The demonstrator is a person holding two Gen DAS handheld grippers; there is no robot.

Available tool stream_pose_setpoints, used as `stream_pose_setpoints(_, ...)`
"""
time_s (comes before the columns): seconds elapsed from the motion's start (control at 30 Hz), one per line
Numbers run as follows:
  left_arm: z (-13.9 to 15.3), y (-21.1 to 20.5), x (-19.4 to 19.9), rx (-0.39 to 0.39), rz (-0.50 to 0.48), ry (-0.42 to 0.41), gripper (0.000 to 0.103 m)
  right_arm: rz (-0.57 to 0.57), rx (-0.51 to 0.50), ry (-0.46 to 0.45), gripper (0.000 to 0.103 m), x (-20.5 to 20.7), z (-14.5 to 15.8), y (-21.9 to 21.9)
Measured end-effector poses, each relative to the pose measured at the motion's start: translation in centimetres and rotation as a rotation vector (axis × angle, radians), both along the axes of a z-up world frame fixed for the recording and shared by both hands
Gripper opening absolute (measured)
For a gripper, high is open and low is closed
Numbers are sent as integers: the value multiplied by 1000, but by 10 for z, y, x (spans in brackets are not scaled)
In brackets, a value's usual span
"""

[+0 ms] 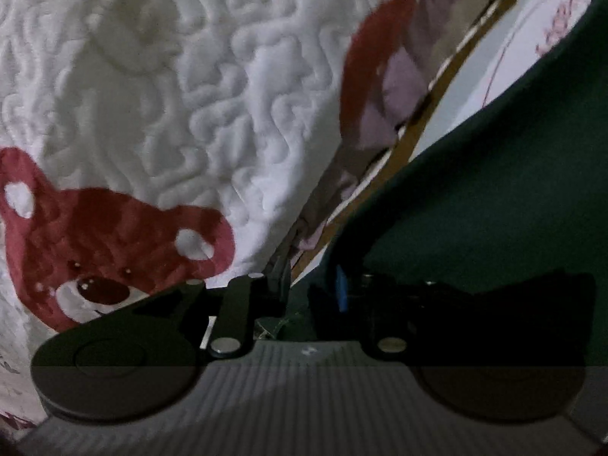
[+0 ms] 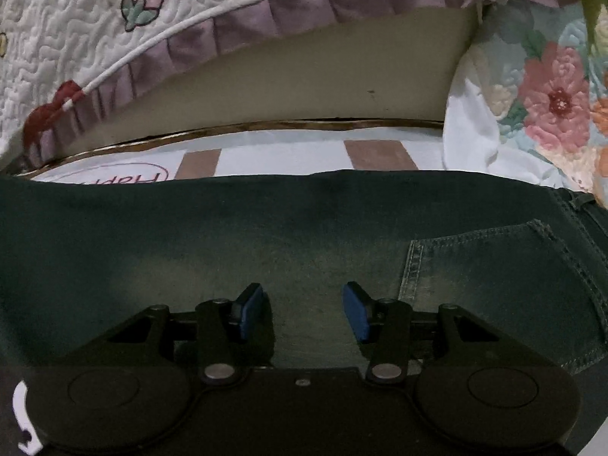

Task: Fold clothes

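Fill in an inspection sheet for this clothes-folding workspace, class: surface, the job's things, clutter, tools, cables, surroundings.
Surface: white sheet with brown patches, mostly covered.
Job's things: dark green jeans spread flat, back pocket facing up at the right.
Clutter: floral quilt bunched at the far right.
Tools: right tool open over the jeans, nothing between its blue pads. Left tool at the jeans' edge; too dark to tell open or shut.
Cables: nothing seen.
Surroundings: white quilted cover with a red bear print and a purple frill hangs behind.
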State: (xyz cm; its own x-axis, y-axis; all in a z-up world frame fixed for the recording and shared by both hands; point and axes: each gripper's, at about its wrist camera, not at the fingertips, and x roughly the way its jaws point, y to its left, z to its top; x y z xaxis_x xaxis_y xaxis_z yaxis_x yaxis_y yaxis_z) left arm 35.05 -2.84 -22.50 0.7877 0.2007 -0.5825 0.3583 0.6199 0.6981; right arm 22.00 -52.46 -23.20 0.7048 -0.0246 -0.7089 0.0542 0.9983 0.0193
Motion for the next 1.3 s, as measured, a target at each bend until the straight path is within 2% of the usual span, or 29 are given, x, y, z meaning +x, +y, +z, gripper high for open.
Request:
stream_pose_setpoints(0.03, 1, 1, 4, 1, 7, -3, 39, -3, -4, -1, 53, -1, 1, 1)
stream_pose_setpoints(0.1, 11, 9, 16, -56, 30, 41, 40, -2, -16, -3, 53, -5, 4, 2)
stream_pose_setpoints(0.13, 16, 15, 21, -85, 46, 65, 48, 4, -29, -11, 53, -10, 7, 4)
stream_pose_setpoints(0.2, 27, 28, 30, -135, 103, 74, 49, 26, -49, -37, 54, -23, 14, 7)
stream_pose_setpoints(0.33, 50, 51, 37, -196, 210, 2, 46, 81, -50, -80, 55, -52, 26, 13)
stream_pose_setpoints(0.4, 63, 63, 38, -259, 239, -31, 45, 102, -47, -90, 55, -65, 28, 16)
stream_pose_setpoints(0.53, 85, 70, 23, -379, 259, -78, 45, 101, -34, -103, 55, -86, 28, 19)
stream_pose_setpoints(0.67, 97, 61, -23, -590, 155, -14, 45, 105, -28, -120, 56, -112, 29, 26)
stream_pose_setpoints(0.73, 87, 48, -56, -594, 82, 47, 45, 122, -40, -125, 58, -129, 29, 29)
stream_pose_setpoints(0.83, 69, 31, -103, -569, -22, 121, 45, 181, -151, -114, 60, -152, 24, 39)
stream_pose_setpoints(0.93, 44, 21, -138, -503, -94, 138, 45, 236, -366, -78, 61, -165, 14, 55)
stream_pose_setpoints(0.97, 36, 18, -149, -481, -117, 144, 45, 248, -407, -78, 61, -168, 10, 58)
stream_pose_setpoints(1.03, 26, 21, -156, -494, -117, 178, 45, 263, -433, -92, 61, -170, 8, 61)
stream_pose_setpoints(1.13, 12, 19, -167, -427, -129, 177, 47, 265, -434, -118, 59, -169, 9, 64)
stream_pose_setpoints(1.17, 9, 19, -173, -411, -135, 162, 48, 270, -428, -118, 50, -168, 9, 65)
stream_pose_setpoints(1.2, 8, 20, -176, -409, -139, 147, 50, 273, -419, -112, 25, -165, 9, 65)
stream_pose_setpoints(1.23, 8, 22, -177, -408, -131, 134, 50, 273, -407, -101, 12, -162, 8, 65)
stream_pose_setpoints(1.3, 10, 25, -176, -409, -92, 110, 52, 275, -387, -86, 9, -157, 7, 67)
